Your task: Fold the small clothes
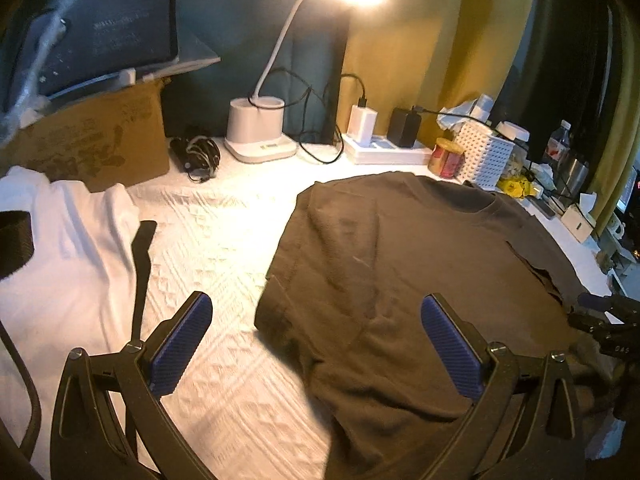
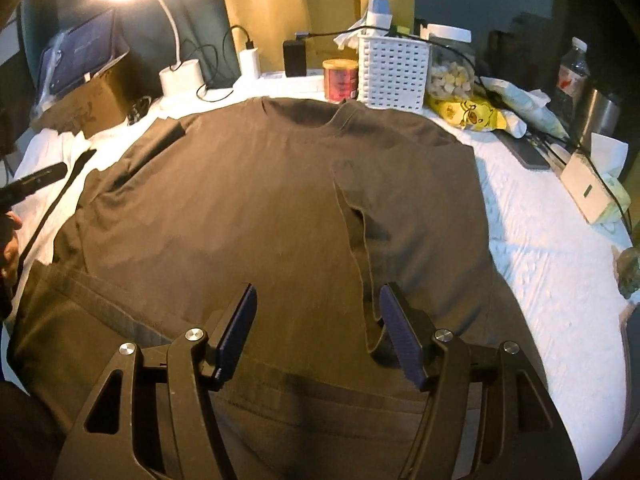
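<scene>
1. Brown T-shirt (image 2: 248,208) lies flat on the white textured cover (image 1: 224,232); its near hem is cut off below the frame.
2. Left gripper (image 1: 316,344) and right gripper (image 2: 318,332): jaws spread, pinching nothing.
3. Lit desk lamp (image 1: 260,128) glares, washing out detail behind.

A home desk: a lit desk lamp (image 1: 260,136), chargers on a power strip (image 1: 386,152), snacks and curtains (image 1: 452,40) along its back edge.

No legible text; print on dark screen (image 1: 116,30) and cardboard box (image 1: 100,140) too blurred to read
</scene>
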